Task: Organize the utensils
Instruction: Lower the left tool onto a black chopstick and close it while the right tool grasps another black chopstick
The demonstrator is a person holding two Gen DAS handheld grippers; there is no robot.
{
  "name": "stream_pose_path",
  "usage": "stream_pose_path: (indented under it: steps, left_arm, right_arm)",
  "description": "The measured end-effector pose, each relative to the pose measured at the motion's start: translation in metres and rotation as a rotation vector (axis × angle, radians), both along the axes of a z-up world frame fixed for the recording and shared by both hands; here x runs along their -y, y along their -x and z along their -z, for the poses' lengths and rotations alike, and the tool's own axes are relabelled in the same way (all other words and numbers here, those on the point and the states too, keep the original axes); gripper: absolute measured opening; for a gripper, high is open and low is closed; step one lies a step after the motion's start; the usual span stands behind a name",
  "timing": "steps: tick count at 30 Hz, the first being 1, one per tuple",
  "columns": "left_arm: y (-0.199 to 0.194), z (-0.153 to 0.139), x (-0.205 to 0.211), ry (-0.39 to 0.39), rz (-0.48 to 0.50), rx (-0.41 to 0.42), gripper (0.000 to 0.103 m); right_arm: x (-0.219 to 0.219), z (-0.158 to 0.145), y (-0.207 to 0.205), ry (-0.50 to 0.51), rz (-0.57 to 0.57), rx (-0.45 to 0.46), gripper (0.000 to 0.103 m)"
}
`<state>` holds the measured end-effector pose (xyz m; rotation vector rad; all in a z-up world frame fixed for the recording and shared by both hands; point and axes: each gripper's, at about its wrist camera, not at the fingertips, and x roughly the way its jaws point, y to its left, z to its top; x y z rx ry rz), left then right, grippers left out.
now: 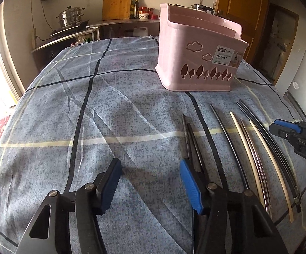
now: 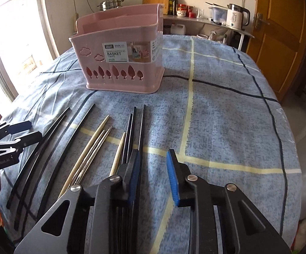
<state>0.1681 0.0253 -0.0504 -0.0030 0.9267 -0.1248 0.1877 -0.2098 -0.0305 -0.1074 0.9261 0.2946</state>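
A row of chopsticks [image 2: 83, 148] lies side by side on a surface covered with a blue checked cloth [image 2: 227, 127], their tips pointing toward a pink plastic basket [image 2: 123, 63] that stands upright a little beyond them. Several sticks are black [image 1: 229, 139], two are pale wood or bamboo [image 1: 269, 158], and a shiny metal pair [image 1: 252, 148] lies between the pale ones. They look thin, light and stiff; the metal and lacquered black ones will probably be slippery, and lying flat on soft cloth they may roll or sink slightly under a pinch. The safest hold seems to be near the middle or the thicker end, taking a single stick or a close pair at a time. The left tool [image 1: 150, 182] hovers low over bare cloth just left of the row, its blue-padded fingers wide apart and holding nothing. The right tool [image 2: 154, 177] sits at the right end of the row, fingers also apart and empty, its left finger just over the outermost black sticks. The near ends of most chopsticks are hidden beneath the tools, so an exact count is uncertain, and it is hard to tell which black sticks pair up. The basket's inner dividers show only partly; its contents cannot be seen. Behind, a kitchen counter [image 2: 205, 21] holds a kettle [image 2: 236, 17], bottles and a steel pot.
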Motion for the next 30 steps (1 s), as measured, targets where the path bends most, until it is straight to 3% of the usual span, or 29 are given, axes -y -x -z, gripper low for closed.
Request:
stream_pose_path:
  steps: [7,24,28,30]
  left_arm:
    - [-0.001,-0.007,0.009,0.028,0.043,0.007,0.057]
    - [0.002,0.002,0.018,-0.037,0.063,-0.023,0.057]
    - [-0.002,0.002,0.020,-0.050,0.068,-0.031,0.055]
    - [-0.005,0.001,0.020,-0.047,0.065,-0.034,0.048]
  right_arm:
    - [-0.001,0.001,-0.007,-0.009,-0.008,-0.024,0.021]
    - [-0.009,0.005,-0.011,-0.005,-0.045,-0.045,0.018]
    - [-0.007,0.007,-0.012,0.011,-0.037,-0.050,0.015]
    - [-0.005,0.007,-0.013,0.012,-0.026,-0.055,0.015]
